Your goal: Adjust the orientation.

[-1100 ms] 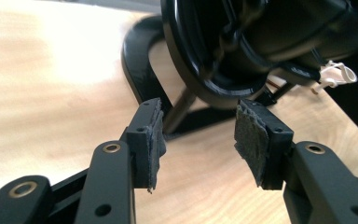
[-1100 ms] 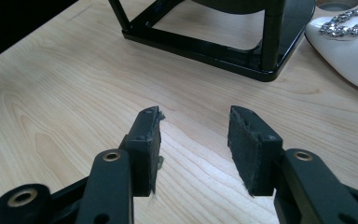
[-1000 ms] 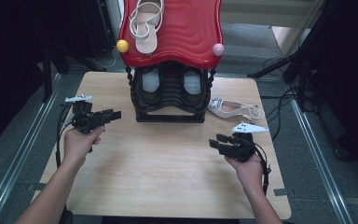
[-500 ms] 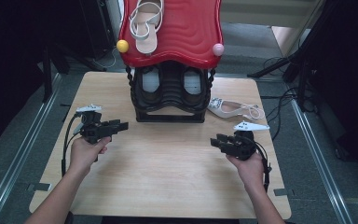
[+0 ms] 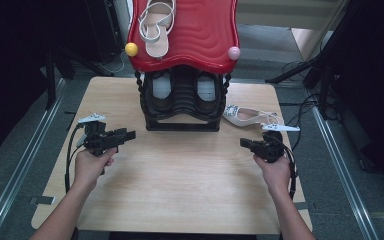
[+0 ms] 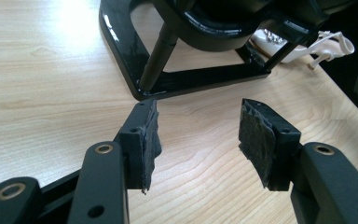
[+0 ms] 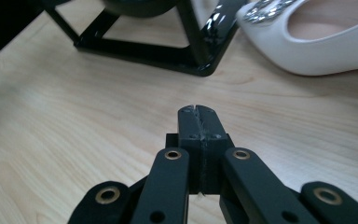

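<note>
Right tool shifted — jaws closed, empty

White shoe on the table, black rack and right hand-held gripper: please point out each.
White shoe point(image 7: 317, 51): right gripper view, its side wall.
Black rack point(image 5: 182, 125): high view, its front base bar.
Right hand-held gripper point(image 7: 199, 112): right gripper view, closed tips.

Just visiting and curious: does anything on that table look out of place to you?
Yes: the white shoes are split up. One sandal lies on the red top of the rack, while a white heeled shoe lies alone on the table beside the rack. The pad on the left gripper looks frayed.
</note>
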A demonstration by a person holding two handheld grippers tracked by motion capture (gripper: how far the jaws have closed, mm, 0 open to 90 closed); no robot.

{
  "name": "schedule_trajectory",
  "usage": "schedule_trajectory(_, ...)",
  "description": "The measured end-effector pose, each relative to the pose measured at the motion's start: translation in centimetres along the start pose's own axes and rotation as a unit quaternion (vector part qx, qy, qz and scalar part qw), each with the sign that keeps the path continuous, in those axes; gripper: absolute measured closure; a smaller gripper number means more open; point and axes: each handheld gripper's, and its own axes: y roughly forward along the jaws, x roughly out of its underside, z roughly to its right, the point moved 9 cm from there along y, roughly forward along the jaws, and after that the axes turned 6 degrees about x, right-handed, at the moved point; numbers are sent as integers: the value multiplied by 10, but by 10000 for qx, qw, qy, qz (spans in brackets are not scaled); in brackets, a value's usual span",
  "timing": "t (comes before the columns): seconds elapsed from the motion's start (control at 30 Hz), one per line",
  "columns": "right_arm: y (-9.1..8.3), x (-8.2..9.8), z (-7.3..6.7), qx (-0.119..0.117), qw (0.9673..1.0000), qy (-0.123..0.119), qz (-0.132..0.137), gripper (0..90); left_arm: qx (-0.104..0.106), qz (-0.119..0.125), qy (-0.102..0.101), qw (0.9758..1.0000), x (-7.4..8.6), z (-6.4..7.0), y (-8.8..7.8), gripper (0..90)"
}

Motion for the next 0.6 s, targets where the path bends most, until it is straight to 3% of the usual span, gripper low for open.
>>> schedule_trajectory(0.1, -1, -7, 10, 171, 9998, -20, -22, 900, 32, 17, 0, 10000, 0, 2, 1, 476)
schedule_trajectory(0.2, 0, -12, 16, 303, 9993, -191, -131, 900, 59, 16, -18, 10000, 0, 2, 1, 475)
schedule_trajectory(0.37, -1, -32, 32, 434, 9989, -163, -25, 900, 86, -27, -35, 10000, 1, 0, 3, 473)
schedule_trajectory(0.5, -3, -48, 45, 560, 9982, -208, -46, 900, 259, -31, -134, 9996, 0, 1, 4, 451)
schedule_trajectory(0.6, -3, -59, 55, 648, 9978, -163, -4, 900, 177, -135, -48, 9997, 1, -1, 5, 455)
